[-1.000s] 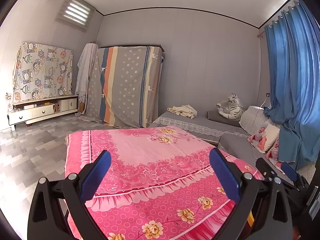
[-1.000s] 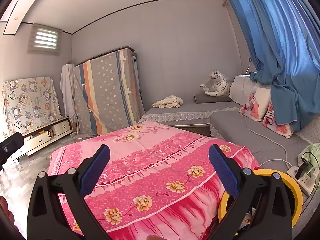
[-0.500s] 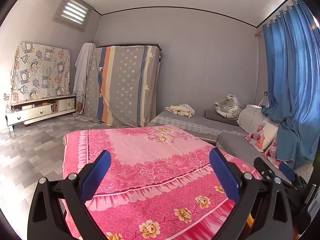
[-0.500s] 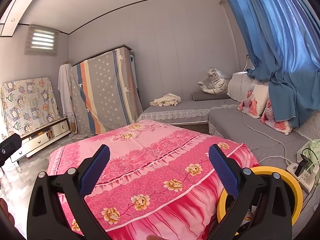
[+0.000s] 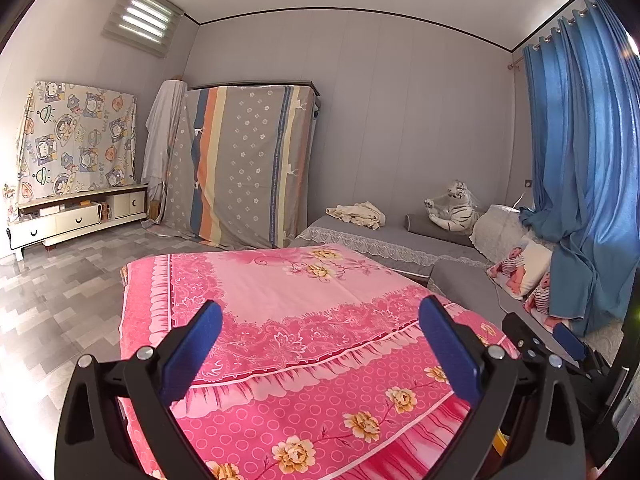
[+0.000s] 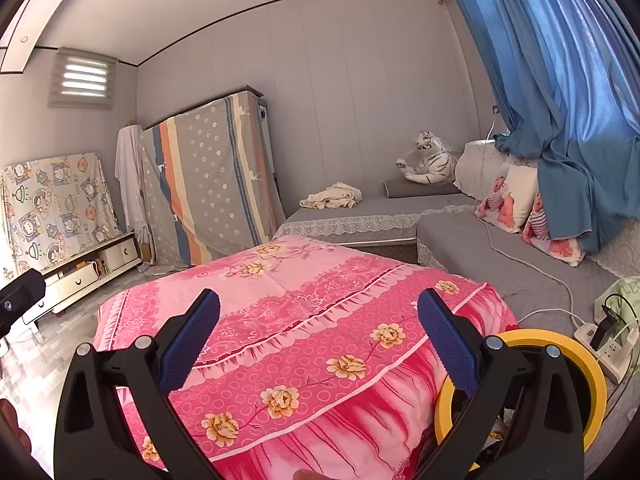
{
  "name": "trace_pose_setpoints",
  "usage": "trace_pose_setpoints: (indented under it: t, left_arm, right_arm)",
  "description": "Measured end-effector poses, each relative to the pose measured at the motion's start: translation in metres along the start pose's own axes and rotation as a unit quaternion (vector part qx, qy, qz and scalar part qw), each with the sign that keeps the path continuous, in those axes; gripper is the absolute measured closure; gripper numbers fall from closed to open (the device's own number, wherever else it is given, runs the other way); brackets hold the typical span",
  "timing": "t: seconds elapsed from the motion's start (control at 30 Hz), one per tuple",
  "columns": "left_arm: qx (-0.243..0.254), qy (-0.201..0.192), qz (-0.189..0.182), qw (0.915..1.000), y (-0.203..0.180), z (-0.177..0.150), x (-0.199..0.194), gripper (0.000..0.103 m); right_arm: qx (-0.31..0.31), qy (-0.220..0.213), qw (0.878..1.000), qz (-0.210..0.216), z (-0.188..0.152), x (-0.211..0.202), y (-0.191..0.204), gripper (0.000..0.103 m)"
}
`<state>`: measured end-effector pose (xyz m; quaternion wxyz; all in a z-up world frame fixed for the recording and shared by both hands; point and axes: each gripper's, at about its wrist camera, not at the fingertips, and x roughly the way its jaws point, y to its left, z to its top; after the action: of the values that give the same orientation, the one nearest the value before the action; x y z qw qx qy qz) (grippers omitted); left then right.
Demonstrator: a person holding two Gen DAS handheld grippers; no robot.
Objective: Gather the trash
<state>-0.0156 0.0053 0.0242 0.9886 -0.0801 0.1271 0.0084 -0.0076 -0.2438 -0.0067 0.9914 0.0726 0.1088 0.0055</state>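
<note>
Draped over a table, a pink floral cloth (image 5: 280, 280) fills the middle of both views, and I see no loose trash on it. Above its near edge my left gripper (image 5: 320, 312) stands open with nothing between its blue pads (image 5: 192, 352). My right gripper (image 6: 319, 300) is open and empty too, over the cloth (image 6: 300, 280) near the front right corner. A yellow-rimmed bin (image 6: 592, 364) sits low on the right behind the right finger; its inside is mostly hidden. The right gripper's body (image 5: 560, 340) shows at the left wrist view's right edge.
A grey L-shaped sofa (image 6: 460, 236) runs behind and right of the table, with pillows (image 6: 516, 204), a plush tiger (image 6: 432, 160) and a blue curtain (image 6: 560, 100). A power strip (image 6: 600, 340) and cable lie by the bin. A covered wardrobe (image 5: 240, 168), a low cabinet (image 5: 76, 216) and tiled floor (image 5: 60, 300) lie to the left.
Both views have drifted only slightly, and the yellow bin shows a little more in the right wrist view. Both grippers stayed open and empty.
</note>
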Motion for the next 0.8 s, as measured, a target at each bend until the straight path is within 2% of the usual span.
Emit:
trace_pose_setpoints:
  t: [0.8]
  left_arm:
    - [0.008,0.01,-0.008,0.9999,-0.0022,-0.0022,0.0033,0.008]
  right_arm:
    - [0.01,0.007,1.0,-0.005,-0.01,0.0044,-0.0033,0.009]
